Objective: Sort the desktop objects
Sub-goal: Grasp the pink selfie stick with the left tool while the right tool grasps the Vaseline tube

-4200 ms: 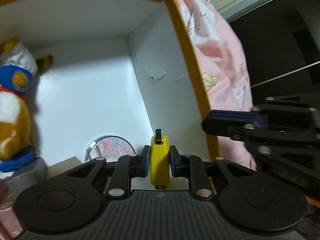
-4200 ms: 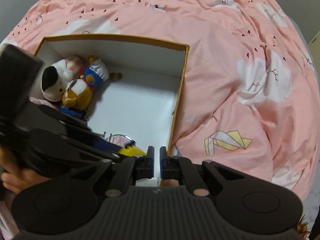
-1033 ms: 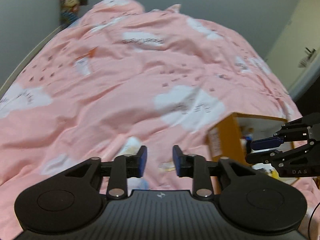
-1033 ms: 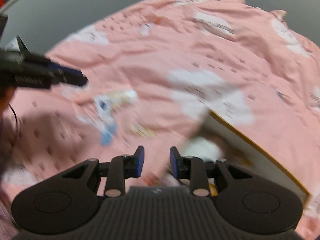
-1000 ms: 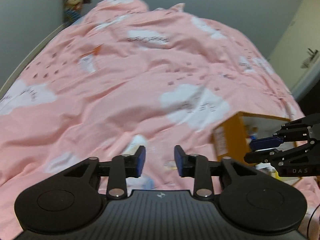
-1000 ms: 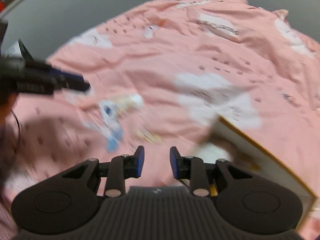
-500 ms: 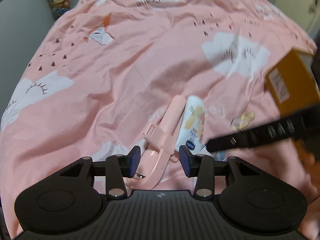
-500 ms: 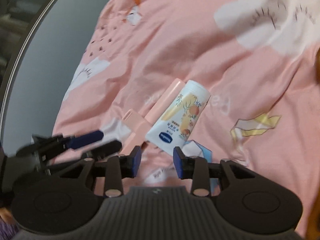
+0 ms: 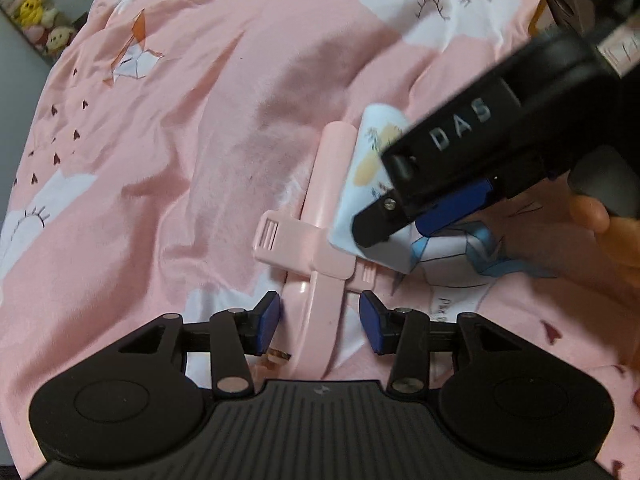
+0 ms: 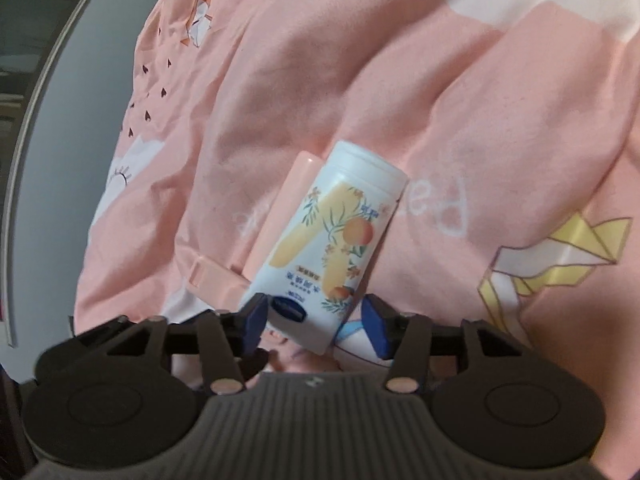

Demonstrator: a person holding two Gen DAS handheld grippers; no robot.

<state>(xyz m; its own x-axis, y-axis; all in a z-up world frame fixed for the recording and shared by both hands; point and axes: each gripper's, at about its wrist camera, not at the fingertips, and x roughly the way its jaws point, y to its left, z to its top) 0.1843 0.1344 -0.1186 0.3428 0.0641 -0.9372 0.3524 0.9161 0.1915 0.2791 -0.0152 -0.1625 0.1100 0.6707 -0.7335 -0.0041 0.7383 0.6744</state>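
Grabs not made yet: left gripper (image 9: pixel 319 317) straddles the long pink plastic clip-handled stick (image 9: pixel 320 240), right gripper (image 10: pixel 316 322) straddles the white squeeze tube with peach print (image 10: pixel 332 240). Both sets of jaws are opening, nothing pinched, so both items still need sorting.

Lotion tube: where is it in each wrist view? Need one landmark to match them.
Left wrist: lotion tube right of centre, lower end hidden behind the right hand-held gripper.
Right wrist: tube at centre, crimped end between the hand-held gripper's opening jaws, pads not pressing.
Shared landmark: pink stick lying along the tube's left side in both.
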